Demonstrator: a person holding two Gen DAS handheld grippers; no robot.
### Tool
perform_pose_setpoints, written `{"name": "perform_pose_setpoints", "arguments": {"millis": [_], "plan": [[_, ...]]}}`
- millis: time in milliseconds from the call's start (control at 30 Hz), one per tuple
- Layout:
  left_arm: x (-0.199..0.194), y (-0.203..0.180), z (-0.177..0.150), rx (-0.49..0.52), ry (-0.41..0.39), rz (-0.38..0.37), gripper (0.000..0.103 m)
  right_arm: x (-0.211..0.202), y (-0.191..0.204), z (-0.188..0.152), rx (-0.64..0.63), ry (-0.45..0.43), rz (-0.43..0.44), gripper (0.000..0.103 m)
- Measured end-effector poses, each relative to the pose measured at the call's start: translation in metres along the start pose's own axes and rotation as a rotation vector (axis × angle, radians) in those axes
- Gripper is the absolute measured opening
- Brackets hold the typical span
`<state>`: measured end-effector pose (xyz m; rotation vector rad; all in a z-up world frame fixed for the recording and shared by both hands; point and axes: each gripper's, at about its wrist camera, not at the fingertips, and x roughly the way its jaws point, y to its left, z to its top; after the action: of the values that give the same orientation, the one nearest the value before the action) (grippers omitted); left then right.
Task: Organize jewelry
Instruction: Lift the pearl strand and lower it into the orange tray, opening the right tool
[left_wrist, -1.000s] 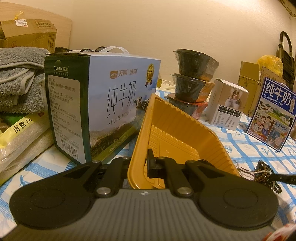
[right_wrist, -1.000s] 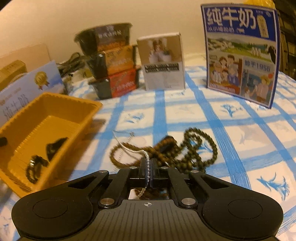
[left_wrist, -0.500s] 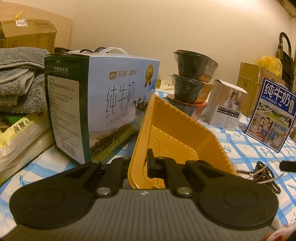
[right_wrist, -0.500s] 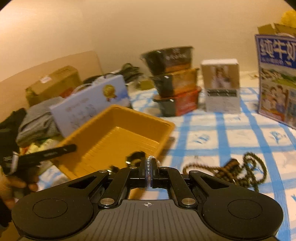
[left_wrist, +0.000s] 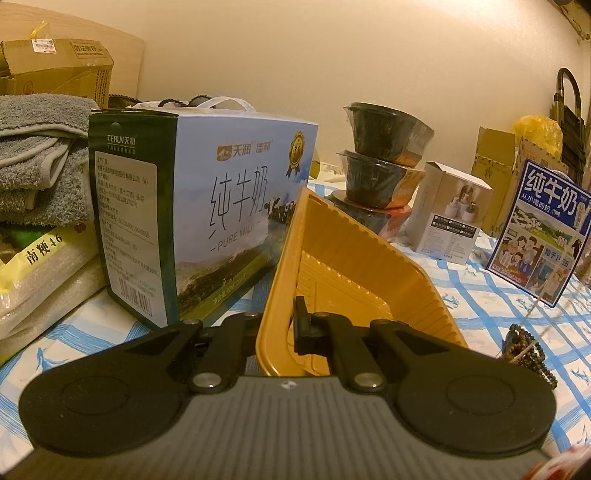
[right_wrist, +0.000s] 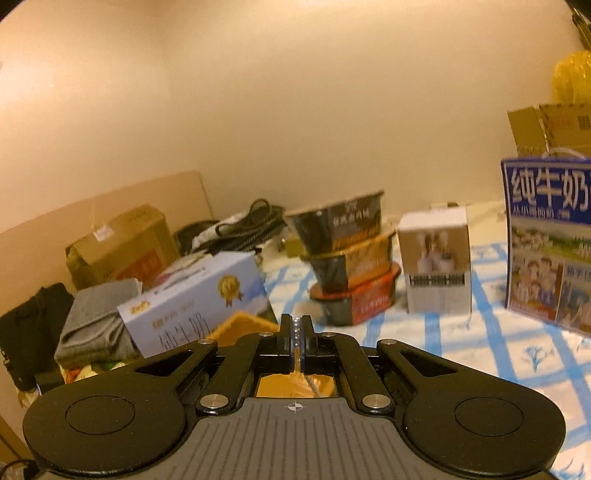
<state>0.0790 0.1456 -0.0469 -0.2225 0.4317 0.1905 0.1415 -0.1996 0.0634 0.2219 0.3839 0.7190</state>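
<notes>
Chain on its way to tray, beads left to do.

Left tool (left_wrist: 280, 325) pinched tight on the rim of the yellow tray (left_wrist: 354, 266), tipping it up on the blue-checked surface (left_wrist: 480, 295). Right tool (right_wrist: 296, 334) shut narrow on a thin shiny chain (right_wrist: 296, 328), held up in the air, with yellow tray showing right under it. Chain not dropped in yet, so that bit only half done. Dark beads (left_wrist: 528, 347) lying on the surface beside the tray, waiting to be picked up. Hard to tell what is inside the tray from here.
</notes>
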Motion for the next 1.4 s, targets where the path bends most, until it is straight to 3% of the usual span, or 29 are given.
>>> {"name": "perform_pose_setpoints", "arguments": {"millis": [333, 467, 567, 833, 1400], "plan": [[-0.001, -0.002, 0.002, -0.002, -0.003, -0.004, 0.006, -0.019, 0.008, 0.027, 0.010, -0.137, 0.008, 0.002], [-0.001, -0.003, 0.002, -0.004, -0.004, -0.004, 0.006, -0.008, 0.007, 0.024, 0.044, -0.063, 0.012, 0.002], [-0.001, -0.003, 0.002, -0.004, -0.003, -0.003, 0.006, -0.011, 0.012, 0.026, 0.028, -0.088, 0.041, 0.002], [-0.001, -0.003, 0.002, -0.005, -0.004, -0.004, 0.006, 0.005, 0.026, 0.037, 0.031, -0.041, 0.120, 0.003], [-0.001, -0.001, 0.003, -0.010, -0.004, -0.009, 0.006, 0.081, 0.070, 0.036, 0.098, 0.045, 0.291, 0.003]]}}
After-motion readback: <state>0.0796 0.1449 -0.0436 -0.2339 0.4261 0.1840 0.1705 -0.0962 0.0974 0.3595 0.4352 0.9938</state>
